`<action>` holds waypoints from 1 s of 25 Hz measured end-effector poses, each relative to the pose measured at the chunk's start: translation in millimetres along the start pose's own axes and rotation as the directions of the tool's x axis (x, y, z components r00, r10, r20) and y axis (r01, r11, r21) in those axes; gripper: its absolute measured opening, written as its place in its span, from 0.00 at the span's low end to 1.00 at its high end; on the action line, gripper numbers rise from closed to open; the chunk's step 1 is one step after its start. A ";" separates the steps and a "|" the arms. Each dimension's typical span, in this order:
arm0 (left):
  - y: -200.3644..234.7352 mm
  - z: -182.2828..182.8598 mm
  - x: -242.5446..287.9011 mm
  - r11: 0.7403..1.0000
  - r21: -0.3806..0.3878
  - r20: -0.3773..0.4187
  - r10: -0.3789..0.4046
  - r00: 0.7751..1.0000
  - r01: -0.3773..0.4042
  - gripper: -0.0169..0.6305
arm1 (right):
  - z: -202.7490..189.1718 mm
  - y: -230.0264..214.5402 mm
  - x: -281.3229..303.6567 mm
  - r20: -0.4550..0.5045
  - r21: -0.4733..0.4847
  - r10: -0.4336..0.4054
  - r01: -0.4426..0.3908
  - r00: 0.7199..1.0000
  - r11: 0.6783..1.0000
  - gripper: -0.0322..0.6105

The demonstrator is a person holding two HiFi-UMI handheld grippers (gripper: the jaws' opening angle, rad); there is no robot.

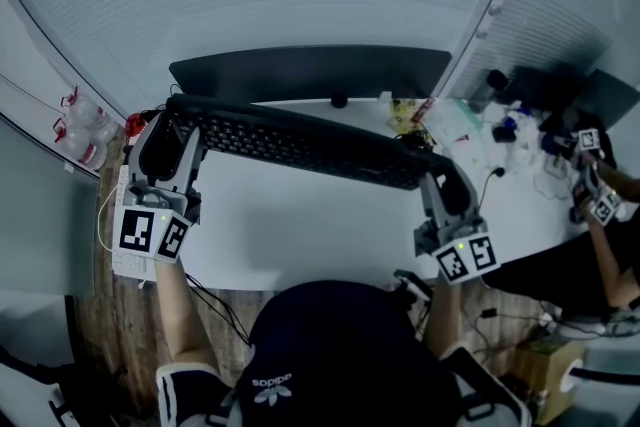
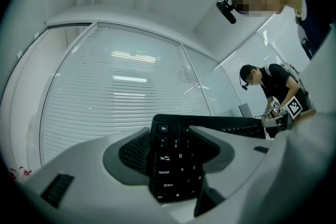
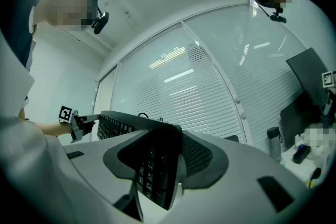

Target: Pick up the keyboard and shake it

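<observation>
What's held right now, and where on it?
The keyboard, clamped by both: left gripper on its Esc-key end, right gripper on the opposite end.

My keyboard [image 1: 310,143]: black plastic, matt keys. My jaws: smooth grey plastic, with dark dimpled pads [image 2: 134,152]. Desk [image 1: 290,225]: white, smooth, faintly glossy.

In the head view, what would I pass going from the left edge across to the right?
plastic bottles → left gripper → keyboard → right gripper → another person's arm
</observation>
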State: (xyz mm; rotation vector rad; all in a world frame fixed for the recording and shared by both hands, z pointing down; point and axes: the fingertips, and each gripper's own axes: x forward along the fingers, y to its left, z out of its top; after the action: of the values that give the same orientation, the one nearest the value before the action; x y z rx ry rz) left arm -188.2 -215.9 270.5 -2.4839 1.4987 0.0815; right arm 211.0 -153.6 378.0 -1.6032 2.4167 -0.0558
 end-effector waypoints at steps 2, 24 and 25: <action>0.1 -0.1 0.1 1.000 0.001 0.002 -0.002 1.000 0.002 0.39 | 0.7 1.1 0.4 0.003 0.002 -0.001 0.001 1.000 1.000 0.34; 0.4 1.8 -1.1 1.000 -0.010 0.015 -0.002 1.000 0.003 0.39 | 2.3 2.2 -0.5 -0.003 0.002 -0.012 0.012 1.000 1.000 0.34; 0.4 1.7 -1.2 1.000 -0.011 0.016 -0.002 1.000 0.002 0.39 | 2.8 2.2 -0.5 -0.002 -0.002 -0.013 0.013 1.000 1.000 0.34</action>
State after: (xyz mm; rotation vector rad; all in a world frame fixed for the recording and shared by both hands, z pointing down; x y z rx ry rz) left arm -189.0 -214.6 269.0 -2.4876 1.4929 0.1088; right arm 209.7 -151.9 375.1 -1.6210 2.4086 -0.0574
